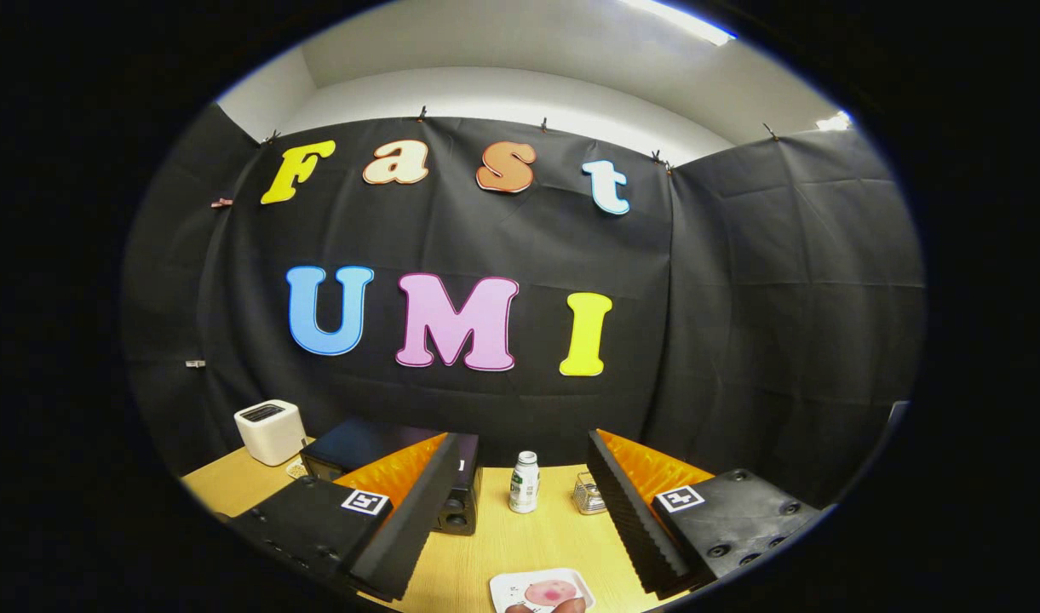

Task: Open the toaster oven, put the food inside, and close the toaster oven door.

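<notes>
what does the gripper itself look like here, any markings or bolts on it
The gripper has two wedge-shaped fingers with ribbed inner faces, spread wide apart. Each finger sits on a blocky black mount carrying a small square black-and-white marker tag, one per side. The right mount shows several round recessed bolt holes on top; the left has a few along its edge. No cables are visible.

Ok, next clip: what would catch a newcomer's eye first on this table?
The tool stands wide open above the wooden table, its fingers holding nothing. Between and just beyond them stands a small white bottle, with a black toaster oven partly behind the left finger and a white toaster farther off to its left. Close in, low between the fingers, lies a white plate of pink food.
</notes>
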Action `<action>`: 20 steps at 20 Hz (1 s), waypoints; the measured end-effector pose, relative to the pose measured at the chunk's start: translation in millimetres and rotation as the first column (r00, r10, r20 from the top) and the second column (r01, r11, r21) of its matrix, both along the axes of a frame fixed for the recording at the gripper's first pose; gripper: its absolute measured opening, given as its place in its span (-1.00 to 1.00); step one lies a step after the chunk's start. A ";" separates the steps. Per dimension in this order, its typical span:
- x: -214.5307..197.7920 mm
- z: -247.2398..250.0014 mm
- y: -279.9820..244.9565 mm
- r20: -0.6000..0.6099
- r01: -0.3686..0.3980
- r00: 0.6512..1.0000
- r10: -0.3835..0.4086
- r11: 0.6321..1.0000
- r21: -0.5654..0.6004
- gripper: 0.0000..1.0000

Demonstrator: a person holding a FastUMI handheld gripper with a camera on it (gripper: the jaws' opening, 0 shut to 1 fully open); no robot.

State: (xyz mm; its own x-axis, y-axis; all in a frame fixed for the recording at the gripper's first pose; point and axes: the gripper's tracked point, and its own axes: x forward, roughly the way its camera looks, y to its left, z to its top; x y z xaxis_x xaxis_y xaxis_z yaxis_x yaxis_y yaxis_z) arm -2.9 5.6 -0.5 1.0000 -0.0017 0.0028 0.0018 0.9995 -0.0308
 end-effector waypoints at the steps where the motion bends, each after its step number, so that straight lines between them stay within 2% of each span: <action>1: -0.3 -0.2 1.5 -0.001 -0.003 1.000 0.003 1.000 -0.002 0.95; 12: 2.6 -0.5 6.1 -0.002 0.008 1.000 -0.008 1.000 0.006 0.96; 16: 9.7 0.8 31.6 0.000 -0.014 1.000 0.014 1.000 0.014 0.96; 20: 27.1 -7.2 80.2 -0.019 -0.045 0.999 0.046 0.998 0.035 0.95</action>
State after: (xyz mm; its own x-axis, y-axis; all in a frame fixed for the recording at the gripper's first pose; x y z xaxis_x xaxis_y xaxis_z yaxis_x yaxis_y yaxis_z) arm 24.2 85.8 -7.7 0.9989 0.0439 -0.0162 -0.0439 0.9990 0.0042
